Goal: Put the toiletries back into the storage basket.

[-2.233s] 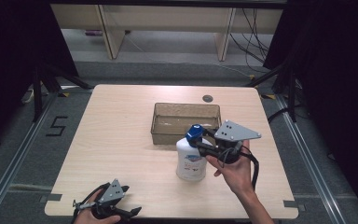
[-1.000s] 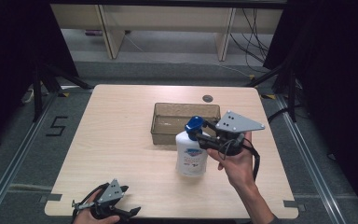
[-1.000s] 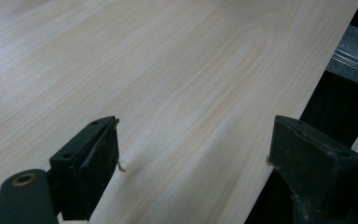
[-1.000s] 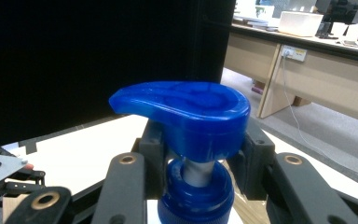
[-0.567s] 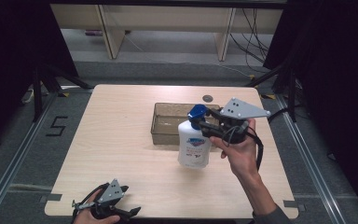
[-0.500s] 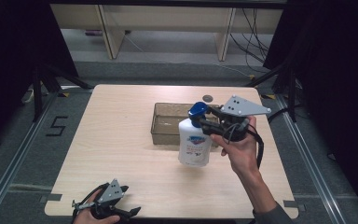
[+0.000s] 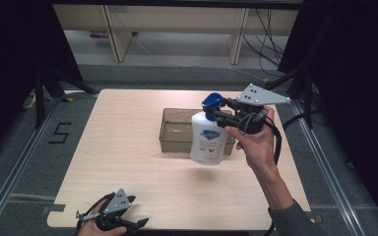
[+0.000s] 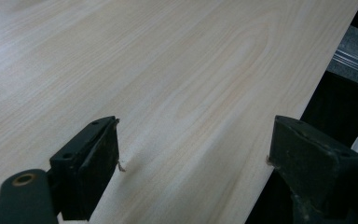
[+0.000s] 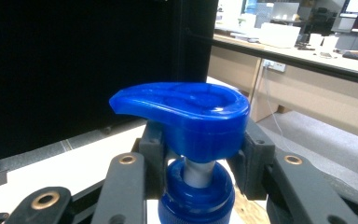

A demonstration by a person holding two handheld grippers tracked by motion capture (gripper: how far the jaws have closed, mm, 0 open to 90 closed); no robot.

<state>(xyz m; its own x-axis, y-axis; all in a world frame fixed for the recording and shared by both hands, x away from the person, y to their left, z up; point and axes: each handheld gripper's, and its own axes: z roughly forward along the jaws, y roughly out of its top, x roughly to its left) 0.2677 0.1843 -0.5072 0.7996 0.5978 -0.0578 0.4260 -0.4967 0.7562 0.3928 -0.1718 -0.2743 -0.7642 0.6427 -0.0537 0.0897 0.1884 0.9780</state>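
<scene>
right gripper [image 7: 215,112] clamped on the neck of a white pump soap bottle [image 7: 208,138] under its blue pump head [image 9: 186,109], held above the table [image 7: 128,147] by the clear bin [image 7: 172,133]; left gripper [image 8: 191,163] spread, holding nothing, at the table's near edge.

High view overlooks table [image 7: 128,147]; gripper views close-up, share tabletop.

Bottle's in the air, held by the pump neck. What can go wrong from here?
1. The right gripper pinches only the thin neck under the blue pump head; the soap bottle hangs below and could swing or slip out.
2. The bottle hangs low in front of the clear tray; it may clip the near wall going in.
3. The left gripper rests open at the table edge, too far away to steady anything.
</scene>
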